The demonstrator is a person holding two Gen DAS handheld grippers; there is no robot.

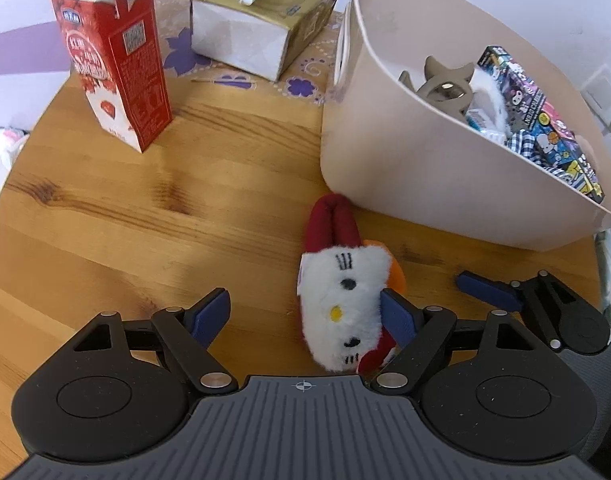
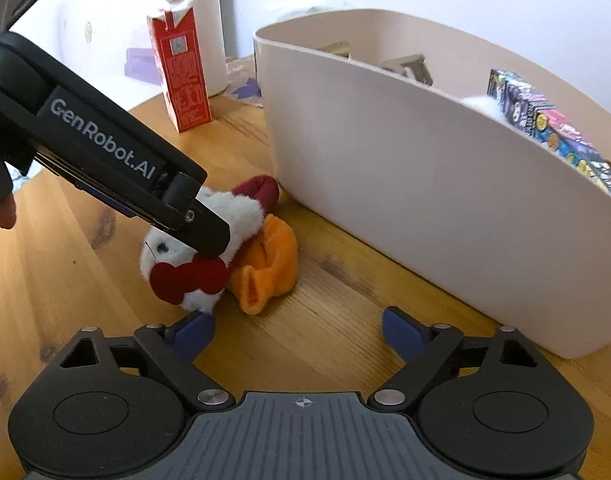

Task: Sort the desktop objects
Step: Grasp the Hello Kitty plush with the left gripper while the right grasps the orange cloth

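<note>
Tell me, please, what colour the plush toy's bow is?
Red; the bow shows best in the right wrist view.

My right gripper (image 2: 299, 334) sits at six o'clock with its blue-tipped fingers spread wide over the wooden tabletop (image 2: 65, 280). Just past my left fingertip lies the white plush toy (image 2: 225, 216), its red bow (image 2: 189, 278) facing me and an orange cloth piece (image 2: 267, 266) bunched against its right side. My left gripper (image 2: 209, 236) reaches in from ten o'clock and presses onto the plush; how its fingers stand I cannot tell. At two o'clock stands the beige bin (image 2: 405, 184), with a colourful printed box (image 2: 545, 124) showing over its rim. At eleven o'clock a red carton (image 2: 183, 76) stands upright before a white jug (image 2: 201, 12).
</note>
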